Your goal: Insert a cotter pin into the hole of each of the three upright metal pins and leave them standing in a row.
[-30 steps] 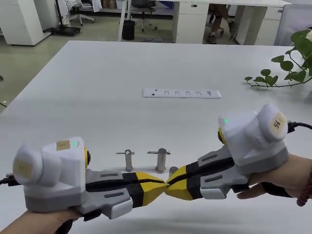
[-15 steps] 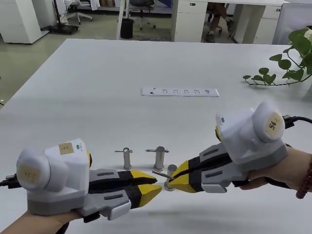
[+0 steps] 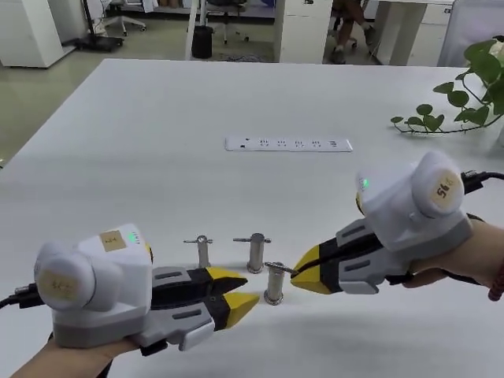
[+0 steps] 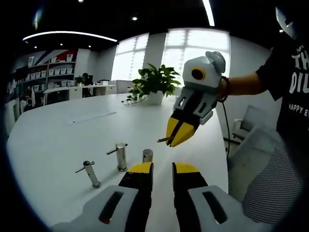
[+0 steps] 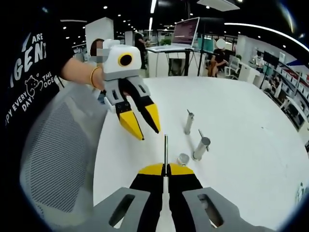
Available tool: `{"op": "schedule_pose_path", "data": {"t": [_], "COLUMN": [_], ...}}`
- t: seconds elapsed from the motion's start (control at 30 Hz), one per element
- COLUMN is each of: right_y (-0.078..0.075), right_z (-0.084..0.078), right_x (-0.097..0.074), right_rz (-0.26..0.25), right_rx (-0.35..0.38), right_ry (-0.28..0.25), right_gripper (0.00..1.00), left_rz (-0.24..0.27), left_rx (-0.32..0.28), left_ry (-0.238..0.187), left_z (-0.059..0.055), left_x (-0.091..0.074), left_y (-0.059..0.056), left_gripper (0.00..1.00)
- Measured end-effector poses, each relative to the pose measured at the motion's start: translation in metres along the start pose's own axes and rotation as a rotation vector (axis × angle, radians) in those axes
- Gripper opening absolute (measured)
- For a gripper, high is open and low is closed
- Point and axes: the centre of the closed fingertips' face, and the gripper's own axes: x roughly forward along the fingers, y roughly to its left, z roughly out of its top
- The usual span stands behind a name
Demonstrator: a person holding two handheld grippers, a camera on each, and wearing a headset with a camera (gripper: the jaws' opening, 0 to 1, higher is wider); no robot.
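Three upright metal pins stand in a row on the white table. The left pin and the middle pin each carry a cotter pin crosswise near the top. The third pin stands nearer and has a bare top. My right gripper is shut on a thin cotter pin, which is held level just over the third pin's top. In the right gripper view the cotter pin points past the third pin. My left gripper stands open just left of the third pin, holding nothing.
A white power strip lies mid-table, beyond the pins. A leafy plant trails in at the far right edge. Office chairs and desks stand behind the table.
The two grippers met tip to tip at the third pin one second ago. The left gripper has since drawn back left and opened. The right has pulled slightly right with the cotter pin.
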Motion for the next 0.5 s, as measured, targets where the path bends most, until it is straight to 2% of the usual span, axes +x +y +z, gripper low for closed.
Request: {"op": "schedule_pose_path", "data": {"t": [0.5], "right_y": [-0.013], "right_z": [-0.028], "right_x": [-0.002], "right_rz": [0.0], "right_rx": [-0.029], "right_ry": [0.089], "right_gripper": [0.0], "left_rz": [0.08], "left_rx": [0.033], "left_ry": [0.024], "left_z": [0.001], "left_x": [0.021], "left_y": [0.006], "left_gripper": [0.16]}}
